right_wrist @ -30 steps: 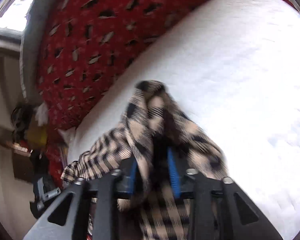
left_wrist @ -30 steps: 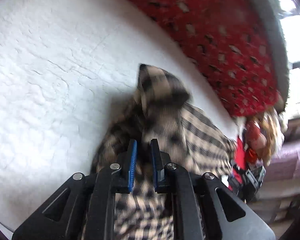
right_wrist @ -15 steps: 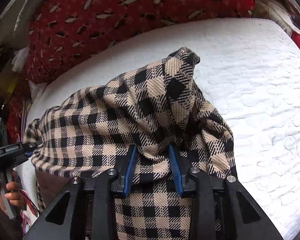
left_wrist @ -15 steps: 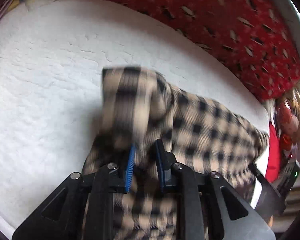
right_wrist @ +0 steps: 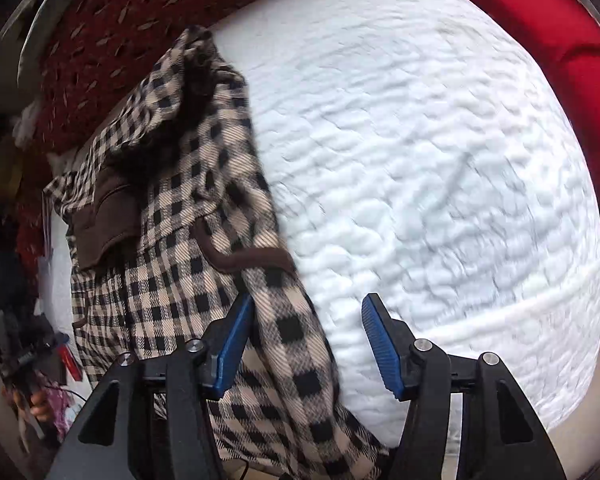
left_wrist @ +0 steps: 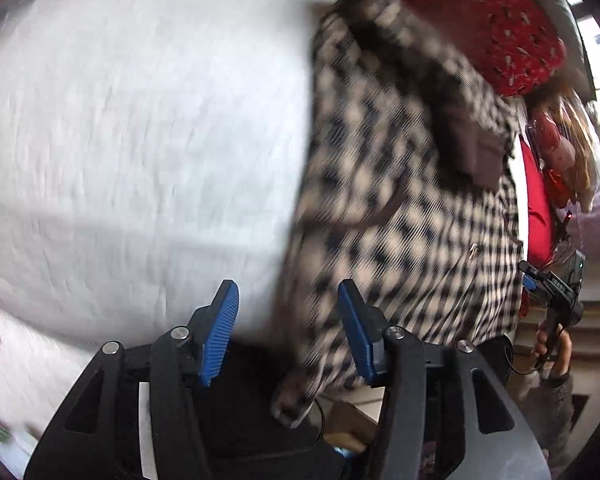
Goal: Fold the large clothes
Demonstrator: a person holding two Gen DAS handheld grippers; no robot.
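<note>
Nearest in the left wrist view, the left gripper (left_wrist: 288, 316) shows two blue pads set apart, jaws opening; a hanging edge of the checked garment (left_wrist: 400, 184) dangles in the gap, near the right-hand pad, and neither pad presses on it. In the right wrist view, the right gripper (right_wrist: 308, 340) also has its jaws opening; a fold of the garment (right_wrist: 188, 208) runs between the pads, lying against the left-hand pad, with clear space to the other; it is not gripped. Beyond the grippers, the beige-and-black checked garment, with brown trim and a brown pocket flap, lies stretched along one side of the white quilted bed (right_wrist: 420, 160), its near end hanging over the edge. Farther off, a red patterned cover (left_wrist: 496, 20) lies past the bed; at the right edge of the left view, a hand (left_wrist: 552, 348) holds the other gripper.
</note>
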